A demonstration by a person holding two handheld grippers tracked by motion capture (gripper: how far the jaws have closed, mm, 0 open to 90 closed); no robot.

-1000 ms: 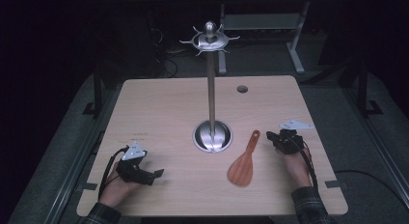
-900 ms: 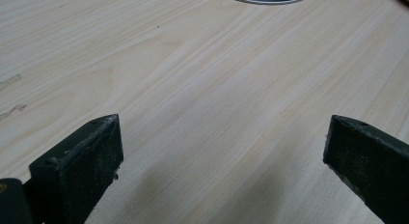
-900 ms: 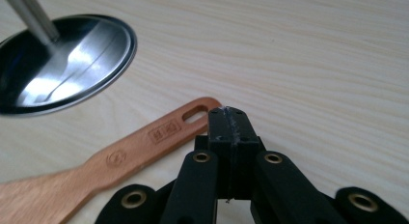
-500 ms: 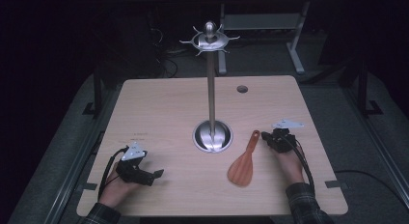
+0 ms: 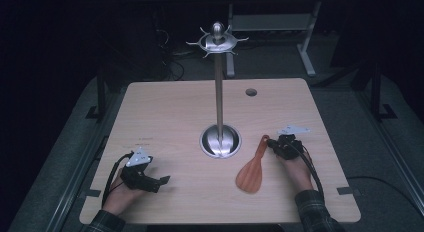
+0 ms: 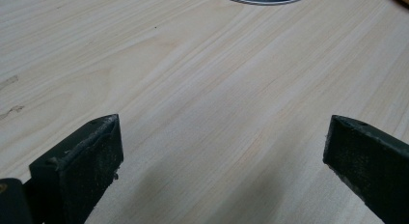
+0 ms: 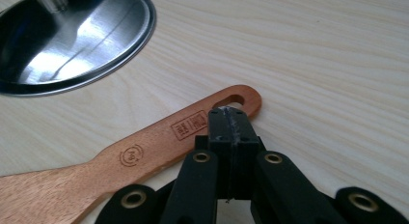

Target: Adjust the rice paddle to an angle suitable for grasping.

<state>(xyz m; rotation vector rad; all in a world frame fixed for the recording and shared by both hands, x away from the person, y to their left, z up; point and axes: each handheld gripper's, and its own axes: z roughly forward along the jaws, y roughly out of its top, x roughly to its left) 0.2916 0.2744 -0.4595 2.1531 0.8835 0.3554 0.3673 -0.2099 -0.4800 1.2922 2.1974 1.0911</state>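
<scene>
Spatula work is what the right gripper (image 7: 230,119) is busy with: its jaws are pressed fully together, nothing between them, and their tip sits over the handle end of the wooden spatula (image 7: 144,154), right at the hanging hole. In the high view the same right gripper (image 5: 274,143) has crept in from the table's right side over the last second, so that it now meets the top of the spatula (image 5: 252,168) where before it stood a little apart from it. The spatula itself has not shifted; it lies flat on the table (image 5: 170,112), blade toward the person, handle pointing up and away, just right of the round steel base of the hanging stand (image 5: 219,97). Closed jaws at the hole suggest, as I read it, a poke or a nudge rather than a grasp, perhaps to lever the handle up or line it up before taking hold; to lift it the jaws would first have to part. Farther out, the left gripper (image 5: 150,178) rests near the front left of the table, unmoved across the second, and in the left gripper view its jaws stand wide apart over bare wood, holding nothing. The stand's hooks at the top are all free, so hanging looks like the aim, and it has not yet begun
</scene>
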